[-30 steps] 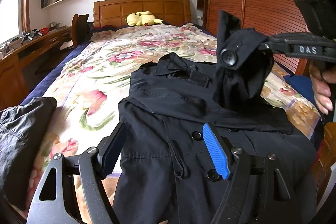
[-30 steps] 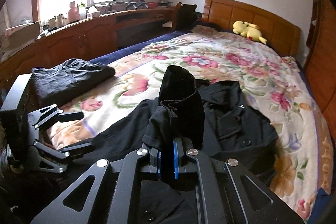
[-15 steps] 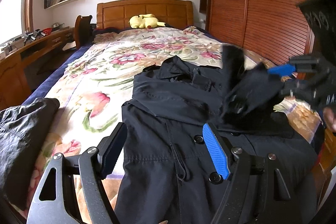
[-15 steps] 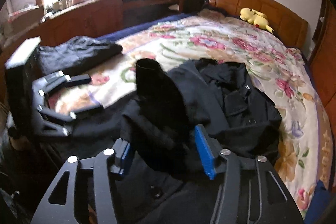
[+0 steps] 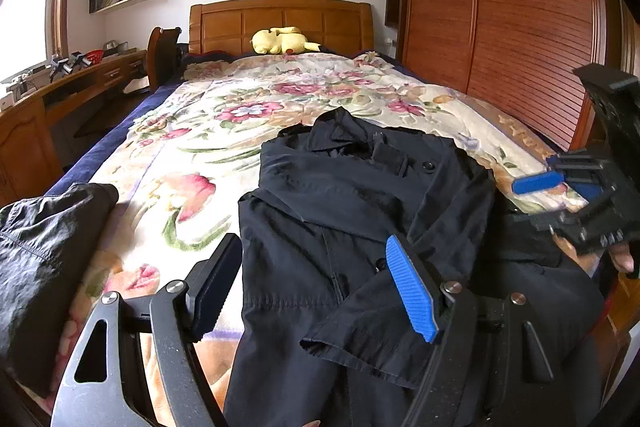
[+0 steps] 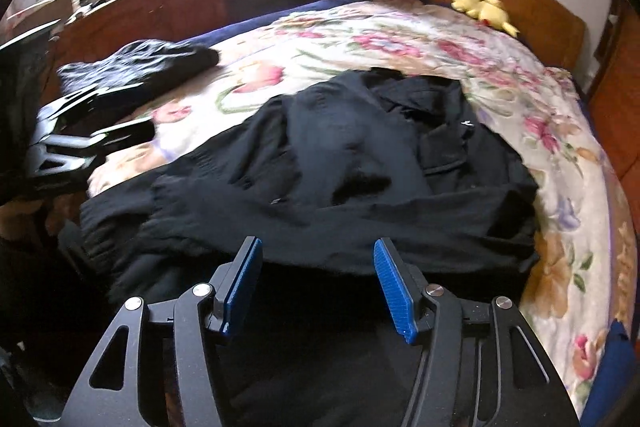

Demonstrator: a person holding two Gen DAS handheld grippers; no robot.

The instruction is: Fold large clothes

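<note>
Across the floral bedspread a black trench coat was spread front-up, its collar toward the wooden headboard and one sleeve laid across the buttoned chest. The left claw was held spread and empty just above the coat's near part; the right claw was likewise spread, gripping nothing, over the coat's edge on the other side. A second dark garment lay bunched near the bed's far corner, apart from the coat, and a yellow plush toy rested by the headboard.

The coat's cloth appeared thin, smooth and faintly glossy, with stitched seams, round buttons and a raw-looking cuff edge. The sleeve was judged likely to slide off the chest if the body were lifted unevenly, since such cloth offers little friction. A pinch on one layer only could drag the front panel open and wrinkle the fold. The soft bedspread might also bunch beneath.
</note>
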